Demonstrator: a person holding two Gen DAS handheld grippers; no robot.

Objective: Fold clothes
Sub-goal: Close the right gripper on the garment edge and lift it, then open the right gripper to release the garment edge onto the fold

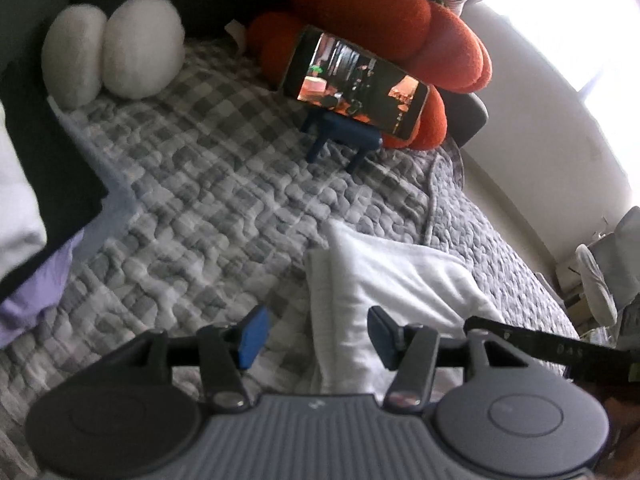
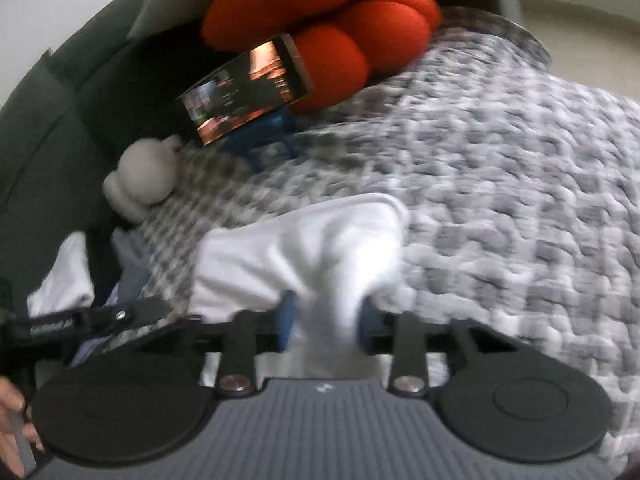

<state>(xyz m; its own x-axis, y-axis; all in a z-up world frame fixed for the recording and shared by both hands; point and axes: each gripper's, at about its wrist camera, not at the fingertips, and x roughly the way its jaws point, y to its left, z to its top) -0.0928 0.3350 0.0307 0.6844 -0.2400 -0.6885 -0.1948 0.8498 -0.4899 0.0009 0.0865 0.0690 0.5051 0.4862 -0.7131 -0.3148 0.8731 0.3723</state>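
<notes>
A white garment (image 1: 384, 280) lies folded on the grey checked quilt (image 1: 208, 184). My left gripper (image 1: 316, 336) is open just above its near edge, its blue pads (image 1: 252, 336) apart and holding nothing. In the right wrist view the same white garment (image 2: 304, 248) is bunched up, and my right gripper (image 2: 326, 320) is closed on a fold of it, the cloth filling the gap between the blue pads (image 2: 287, 322). The view is blurred.
A phone (image 1: 356, 84) playing video stands on a blue stand (image 1: 340, 136) against an orange plush cushion (image 1: 400, 32). White plush balls (image 1: 116, 48) sit at the far left. Lilac and white clothes (image 1: 36, 280) lie at the left edge. The quilt drops off at the right (image 1: 500, 248).
</notes>
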